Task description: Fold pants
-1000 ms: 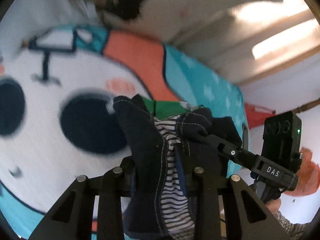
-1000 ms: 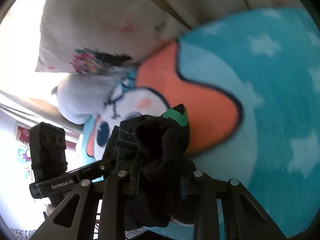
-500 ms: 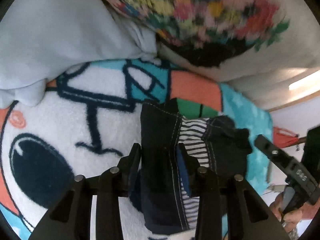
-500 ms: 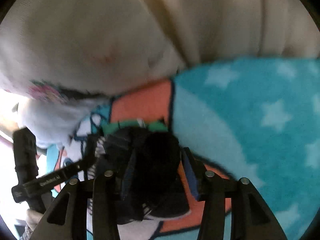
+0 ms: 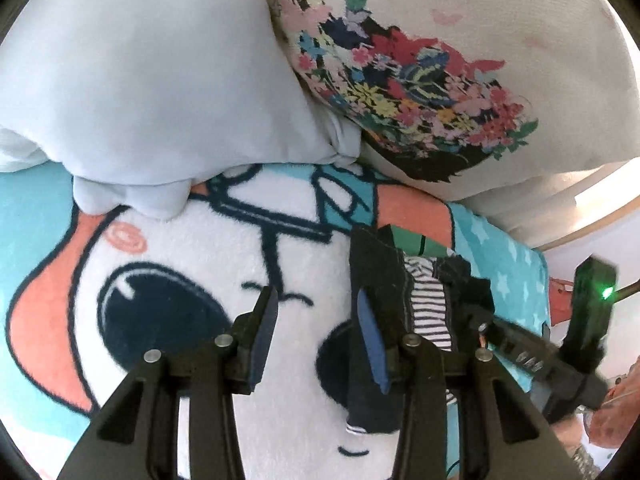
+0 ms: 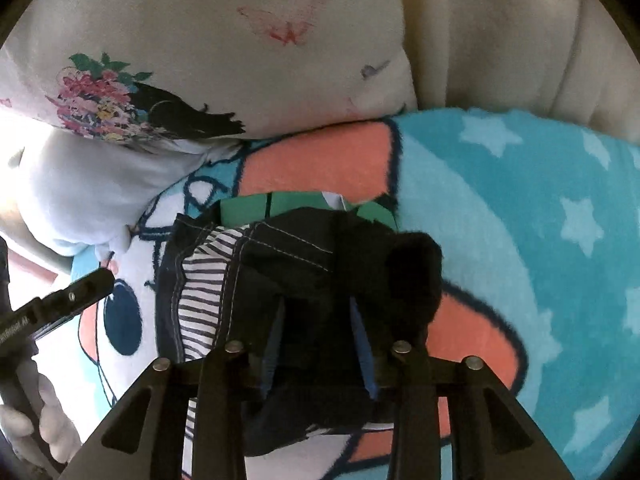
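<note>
The dark navy pants (image 5: 380, 276) with a striped lining (image 5: 430, 308) lie bunched on a cartoon blanket (image 5: 180, 264). My left gripper (image 5: 316, 328) is open and empty, just left of the pants, with its right finger against their left edge. In the right wrist view the pants (image 6: 320, 248) sit between the fingers of my right gripper (image 6: 318, 336), whose jaws stand apart around the cloth. The right gripper's body (image 5: 560, 360) shows at the right of the left wrist view. A green piece (image 6: 288, 204) lies under the pants' far edge.
A pale blue pillow (image 5: 160, 80) and a floral cream pillow (image 5: 440, 60) lie just beyond the pants. The turquoise star-patterned part of the blanket (image 6: 540, 220) spreads to the right. A cream headboard (image 6: 500, 40) stands behind.
My left gripper has opened, let go of the pants and shifted left. My right gripper has opened around the cloth. Both have moved toward the pillows, and the pants now rest on the blanket.
</note>
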The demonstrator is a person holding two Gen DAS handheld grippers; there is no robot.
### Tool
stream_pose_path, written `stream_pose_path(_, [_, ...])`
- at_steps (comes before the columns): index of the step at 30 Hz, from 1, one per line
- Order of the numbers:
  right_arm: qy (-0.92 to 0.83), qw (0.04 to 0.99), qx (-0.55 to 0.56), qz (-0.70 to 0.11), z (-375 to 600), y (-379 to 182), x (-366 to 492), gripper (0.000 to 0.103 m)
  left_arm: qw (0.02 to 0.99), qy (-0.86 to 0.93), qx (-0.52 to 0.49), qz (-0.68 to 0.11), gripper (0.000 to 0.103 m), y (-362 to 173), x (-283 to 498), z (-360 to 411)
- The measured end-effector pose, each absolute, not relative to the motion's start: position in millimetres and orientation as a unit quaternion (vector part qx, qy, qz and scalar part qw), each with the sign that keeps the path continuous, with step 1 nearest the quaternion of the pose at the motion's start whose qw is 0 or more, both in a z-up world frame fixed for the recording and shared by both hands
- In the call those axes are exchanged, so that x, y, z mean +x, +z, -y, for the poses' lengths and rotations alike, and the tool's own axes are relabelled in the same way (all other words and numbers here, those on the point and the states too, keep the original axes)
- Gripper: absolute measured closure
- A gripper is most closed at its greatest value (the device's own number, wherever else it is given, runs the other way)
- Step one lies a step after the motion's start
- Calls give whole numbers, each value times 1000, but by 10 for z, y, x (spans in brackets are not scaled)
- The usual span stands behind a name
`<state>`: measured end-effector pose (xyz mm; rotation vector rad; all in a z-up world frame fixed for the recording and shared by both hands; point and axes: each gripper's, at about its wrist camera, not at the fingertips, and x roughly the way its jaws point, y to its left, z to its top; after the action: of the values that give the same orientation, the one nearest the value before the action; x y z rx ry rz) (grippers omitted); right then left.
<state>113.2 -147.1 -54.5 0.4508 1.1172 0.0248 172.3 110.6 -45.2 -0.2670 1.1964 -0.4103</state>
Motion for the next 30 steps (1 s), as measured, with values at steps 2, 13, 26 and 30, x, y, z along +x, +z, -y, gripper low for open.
stream_pose_path(2, [18,834,239,-498,1536,-401,1053,50,808,-186,-114,-548,63,-369,1632,-1107])
stream_pose_path(13, [16,869,177,-461,1293,-134,310,43,892,-117,-58,-432,44,392,671,-1183])
stream_pose_path(26, [38,900,111,-419,1014,159,-547,37,960,28,19,-277,0,1162,-387,-1162])
stream_pose_path(30, [34,906,102,-408,1026,238,-649,35,954,78,49,-286,0,1172,-358,-1209])
